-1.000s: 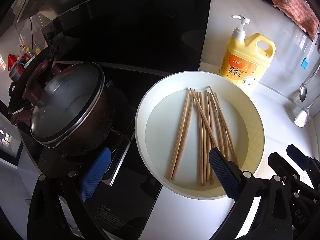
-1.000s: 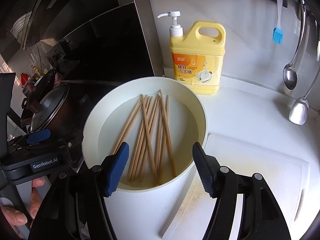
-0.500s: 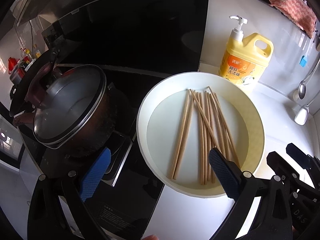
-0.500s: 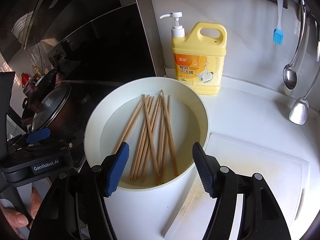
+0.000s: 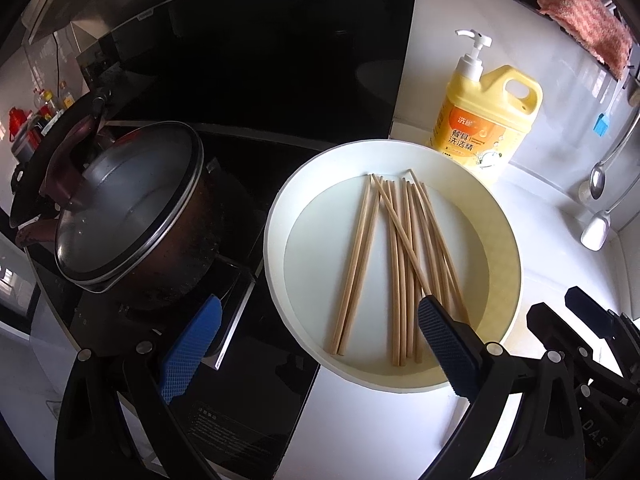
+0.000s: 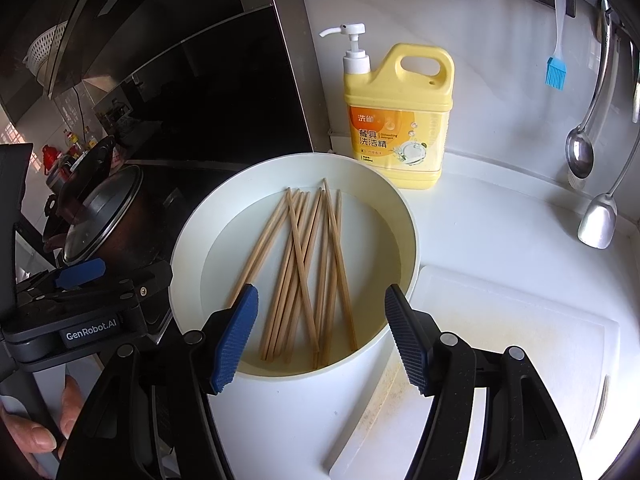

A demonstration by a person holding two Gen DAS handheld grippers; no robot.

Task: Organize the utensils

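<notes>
A loose sheaf of pale wooden chopsticks (image 6: 308, 276) lay in the round white plastic basin (image 6: 404, 208) at the centre of the right wrist view, fanned and crossing one another, their near ends close to the basin's lower wall. The right gripper (image 6: 320, 336) hung at the lower middle of that frame with its blue-padded jaws standing wide and empty, framing the near ends of the sticks without touching them. In the left wrist view the left gripper (image 5: 316, 344) sat at the bottom of the frame, jaws likewise spread wide and empty: one blue pad lay over the black glass stovetop (image 5: 256, 392), the other over the basin's lower right rim. A dark lidded cooking pot (image 5: 132, 216) stood at mid left, and a yellow pump bottle of dish detergent (image 6: 396, 120) stood just behind the basin. Judged from this, the task stood at its opening step, the approach, with no chopstick yet lifted. The next move would seem to call for lowering one gripper into the basin and closing on the sticks, which lie flat on a smooth floor, so the pads must reach low and take care that crossed ones do not slip aside.
</notes>
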